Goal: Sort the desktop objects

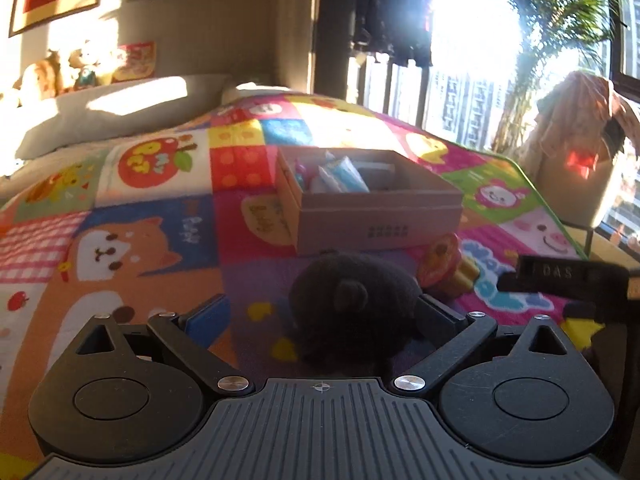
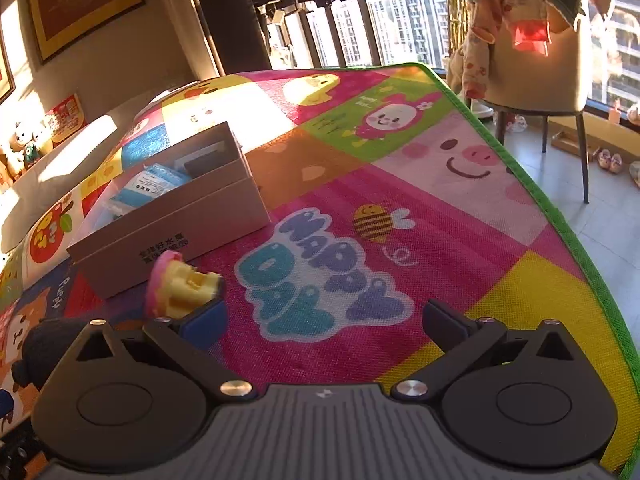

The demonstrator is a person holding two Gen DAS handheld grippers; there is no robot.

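— Where's the black plush toy [image 1: 352, 300] just now?

— Down on the patchwork play mat [image 1: 160, 216], sitting between the spread fingers of the left gripper [image 1: 320, 320]. The right finger looks to be against it, the left one is clear of it; nothing is pinched.

— And the box?

— The grey cardboard box [image 1: 376, 220] sits just past the plush, further in on the mat, lid off, with blue-and-white packets [image 1: 344, 174] inside. A pink and yellow toy [image 1: 444, 268] lies near the box's front corner, just beside the plush.

— The other hand?

— The right gripper [image 2: 324, 320] hovers over the "HAPPY DAY" lettering toward the mat's green-trimmed edge, jaws wide apart and holding nothing. The pink and yellow toy [image 2: 180, 284] is right by its left finger. Beyond that edge stands a chair [image 2: 540, 68] draped with clothes.
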